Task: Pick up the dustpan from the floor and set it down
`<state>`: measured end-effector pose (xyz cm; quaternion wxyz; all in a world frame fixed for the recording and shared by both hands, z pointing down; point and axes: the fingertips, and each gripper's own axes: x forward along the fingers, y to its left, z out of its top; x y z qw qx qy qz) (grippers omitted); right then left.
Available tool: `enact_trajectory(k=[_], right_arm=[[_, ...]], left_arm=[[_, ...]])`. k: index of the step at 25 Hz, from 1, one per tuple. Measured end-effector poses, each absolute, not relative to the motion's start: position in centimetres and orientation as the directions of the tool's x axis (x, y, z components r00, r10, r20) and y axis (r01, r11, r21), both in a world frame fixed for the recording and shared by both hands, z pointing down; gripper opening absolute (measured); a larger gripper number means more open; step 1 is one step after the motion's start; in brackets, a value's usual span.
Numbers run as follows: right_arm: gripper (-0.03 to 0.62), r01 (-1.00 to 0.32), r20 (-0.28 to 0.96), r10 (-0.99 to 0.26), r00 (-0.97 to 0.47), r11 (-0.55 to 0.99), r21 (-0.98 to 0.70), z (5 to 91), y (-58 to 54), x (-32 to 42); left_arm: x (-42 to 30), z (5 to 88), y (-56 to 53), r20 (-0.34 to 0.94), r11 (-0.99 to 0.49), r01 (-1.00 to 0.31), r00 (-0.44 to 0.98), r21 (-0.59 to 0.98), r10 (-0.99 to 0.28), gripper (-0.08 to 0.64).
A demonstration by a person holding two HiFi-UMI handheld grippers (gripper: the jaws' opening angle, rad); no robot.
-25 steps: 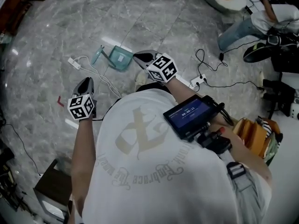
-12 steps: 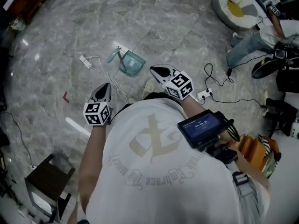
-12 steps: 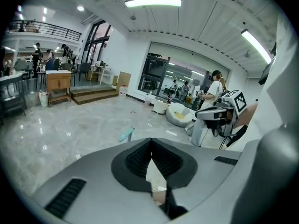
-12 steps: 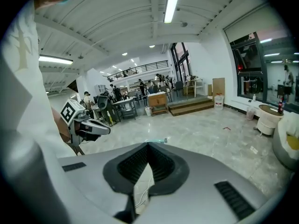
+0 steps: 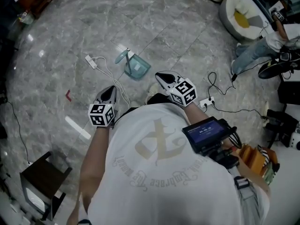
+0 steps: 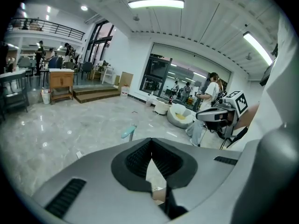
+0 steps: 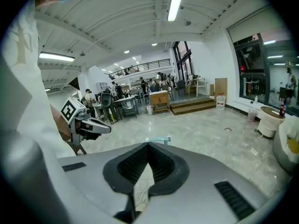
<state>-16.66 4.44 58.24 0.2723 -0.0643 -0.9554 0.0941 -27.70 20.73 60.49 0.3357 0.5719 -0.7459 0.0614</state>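
- I am holding the left gripper (image 5: 110, 90) with its jaws pressed together on nothing, pointing down toward the marble floor (image 5: 70, 41).
- I am keeping the right gripper (image 5: 161, 75) the same way, jaws together and empty, a little farther out and to the right.
- The teal dustpan (image 5: 137, 67) is lying flat on the floor just beyond both grippers, between their lines and nearer the right one, with its handle pointing far-left.
- A white charger lead (image 5: 90, 61) is trailing on the floor just left of the dustpan.
- I am judging that this fits two stages: the dustpan waiting to be lifted, or already set back down; the pictures are not settling which.
- Either way, neither gripper is touching it, and any grip would call for parting the jaws first.
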Motion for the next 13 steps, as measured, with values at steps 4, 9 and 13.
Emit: enact_trajectory(k=[4, 9, 13], right_arm=[[0.015, 0.070, 0.512, 0.172, -0.842, 0.975, -0.212, 58.29, 4.33, -16.58], [0.015, 0.065, 0.520, 0.166, -0.838, 0.976, -0.206, 58.20, 4.03, -16.55], [0.015, 0.068, 0.526, 0.167, -0.834, 0.977, -0.203, 57.94, 4.12, -16.64]], left_arm=[[-27.58, 60.72, 21.01, 0.576, 0.341, -0.892, -0.118, 0.296, -0.809, 0.012], [-27.72, 60.70, 20.85, 0.577, 0.336, -0.893, -0.111, 0.299, -0.809, 0.012], [-27.79, 60.61, 20.81, 0.579, 0.334, -0.892, -0.106, 0.304, -0.809, 0.012]])
